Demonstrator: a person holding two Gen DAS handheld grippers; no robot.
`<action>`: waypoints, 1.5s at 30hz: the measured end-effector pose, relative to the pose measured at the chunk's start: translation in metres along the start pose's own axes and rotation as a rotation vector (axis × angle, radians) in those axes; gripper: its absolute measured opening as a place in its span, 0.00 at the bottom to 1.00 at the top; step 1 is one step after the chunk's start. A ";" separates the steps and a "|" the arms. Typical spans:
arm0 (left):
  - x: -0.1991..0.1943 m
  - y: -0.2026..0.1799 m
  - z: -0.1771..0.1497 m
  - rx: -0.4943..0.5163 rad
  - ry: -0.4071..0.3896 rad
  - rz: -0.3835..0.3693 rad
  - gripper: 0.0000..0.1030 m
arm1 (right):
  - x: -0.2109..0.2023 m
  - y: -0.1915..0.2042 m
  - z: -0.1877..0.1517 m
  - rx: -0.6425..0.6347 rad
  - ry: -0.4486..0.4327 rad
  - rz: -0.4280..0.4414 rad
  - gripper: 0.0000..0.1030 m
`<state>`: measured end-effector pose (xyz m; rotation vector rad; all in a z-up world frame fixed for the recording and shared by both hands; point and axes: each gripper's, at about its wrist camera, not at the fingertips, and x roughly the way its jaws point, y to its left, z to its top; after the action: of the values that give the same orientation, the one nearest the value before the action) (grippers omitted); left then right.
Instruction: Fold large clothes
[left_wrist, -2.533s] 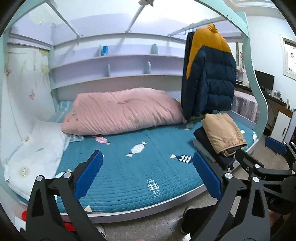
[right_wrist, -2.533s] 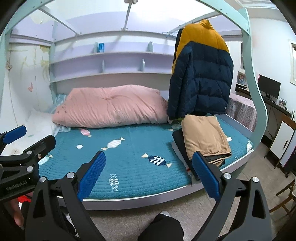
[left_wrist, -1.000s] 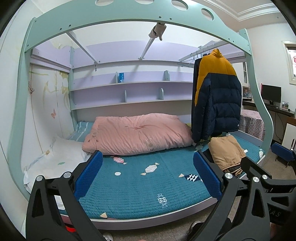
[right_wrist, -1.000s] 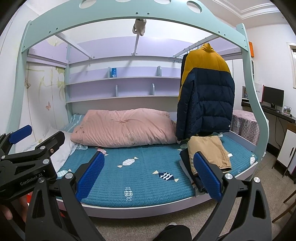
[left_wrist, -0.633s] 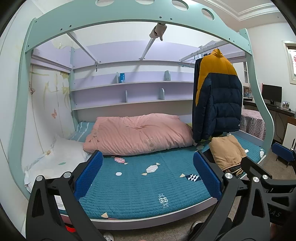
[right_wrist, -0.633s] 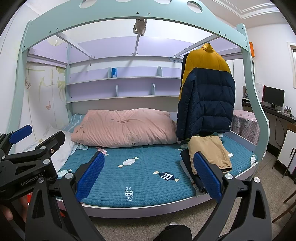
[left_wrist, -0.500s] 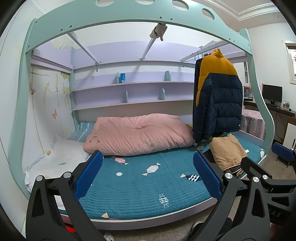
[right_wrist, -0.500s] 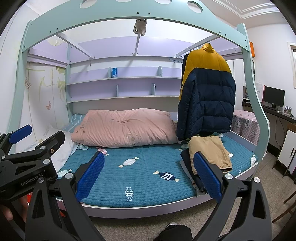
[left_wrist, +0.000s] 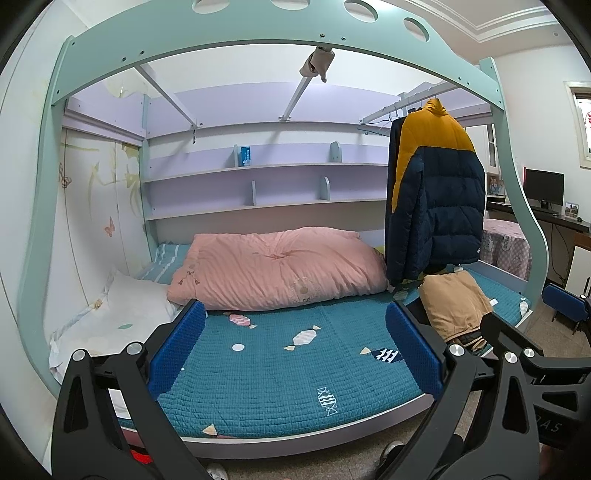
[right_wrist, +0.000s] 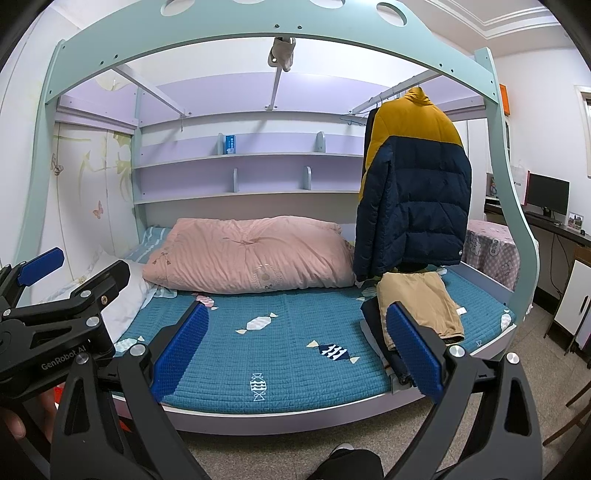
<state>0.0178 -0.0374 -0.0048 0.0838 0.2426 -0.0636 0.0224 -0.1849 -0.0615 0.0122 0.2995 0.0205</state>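
Note:
A navy and mustard puffer jacket (left_wrist: 436, 206) (right_wrist: 413, 184) hangs from a rail at the bed's right end. Below it, folded tan trousers (left_wrist: 452, 306) (right_wrist: 421, 306) lie on a dark folded garment (right_wrist: 371, 317) on the teal quilted bed (left_wrist: 288, 362) (right_wrist: 288, 347). My left gripper (left_wrist: 293, 349) is open and holds nothing, well short of the bed edge. My right gripper (right_wrist: 293, 347) is open too, with nothing between its blue pads, and stands back from the bed. The left gripper's body (right_wrist: 55, 314) shows at the left of the right wrist view.
A pink duvet (left_wrist: 273, 267) (right_wrist: 247, 254) lies along the back of the bed, a white pillow (left_wrist: 107, 325) at the left. The mint bed frame arch (left_wrist: 258, 33) spans overhead. A desk with a monitor (right_wrist: 546, 195) and a white cabinet (right_wrist: 576, 302) stand at the right.
Both grippers have pulled back from the bed and tilted up since 2.5 s ago, so the whole frame arch is in view. Over the last second they barely moved. Both stayed open.

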 end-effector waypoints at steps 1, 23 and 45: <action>0.000 0.001 0.000 0.000 -0.001 -0.001 0.95 | 0.000 0.000 0.000 0.000 -0.001 0.000 0.91; -0.003 0.002 0.003 -0.004 -0.017 0.007 0.95 | 0.002 -0.002 0.001 -0.002 0.000 0.011 0.91; -0.002 0.002 0.002 -0.003 -0.016 0.010 0.95 | 0.001 -0.002 0.001 -0.001 0.004 0.015 0.91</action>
<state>0.0168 -0.0355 -0.0025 0.0812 0.2258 -0.0544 0.0241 -0.1869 -0.0606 0.0130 0.3034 0.0359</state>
